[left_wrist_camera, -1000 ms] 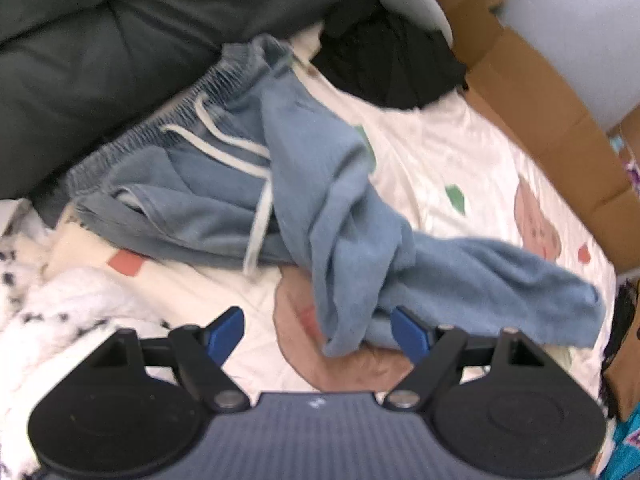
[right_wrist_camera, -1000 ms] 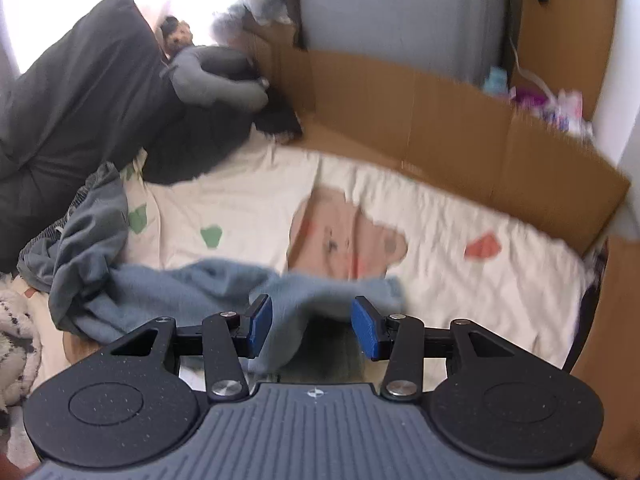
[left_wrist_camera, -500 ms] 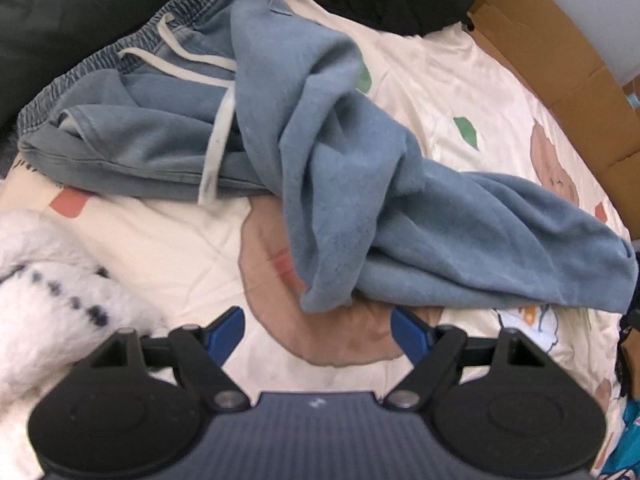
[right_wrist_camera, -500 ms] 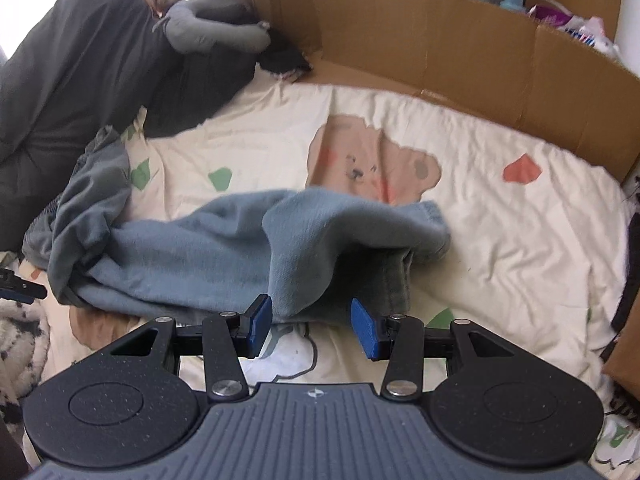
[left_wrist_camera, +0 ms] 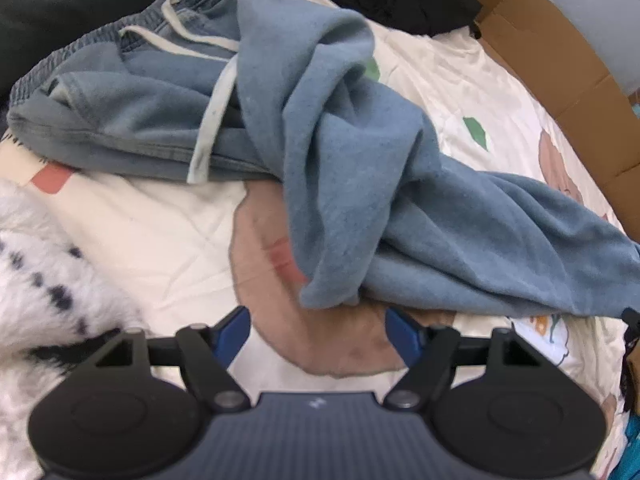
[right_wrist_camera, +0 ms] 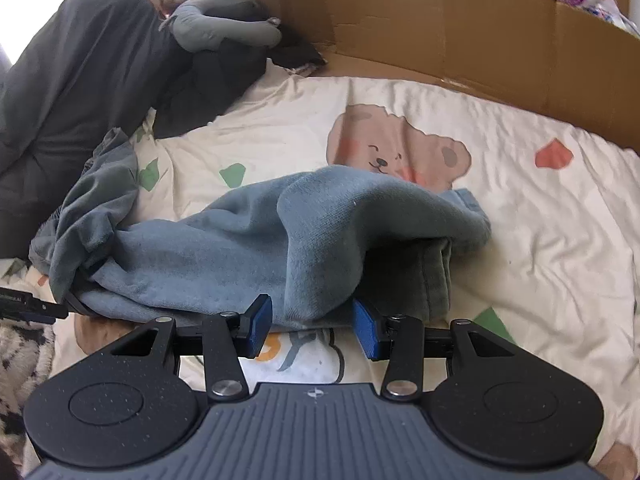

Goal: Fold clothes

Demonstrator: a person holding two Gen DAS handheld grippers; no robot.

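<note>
Left wrist view: my left tongs (left_wrist_camera: 318, 330) stand wide over the bedsheet (left_wrist_camera: 132, 236), their jaws having just been closing a little, with nothing between them; a hem of the blue sweatpants (left_wrist_camera: 352, 184) hangs just beyond. The sweatpants lie crumpled across the middle of the bed, waistband toward its far edge and partly cut off at the top. A white fuzzy garment (left_wrist_camera: 36, 280) runs off the left edge.

From the right wrist, my right tongs (right_wrist_camera: 313, 326) are half open, a trouser-leg fold (right_wrist_camera: 320, 264) between the pads; contact I cannot tell. Cardboard (right_wrist_camera: 460, 36) lines the bed's far edge.
</note>
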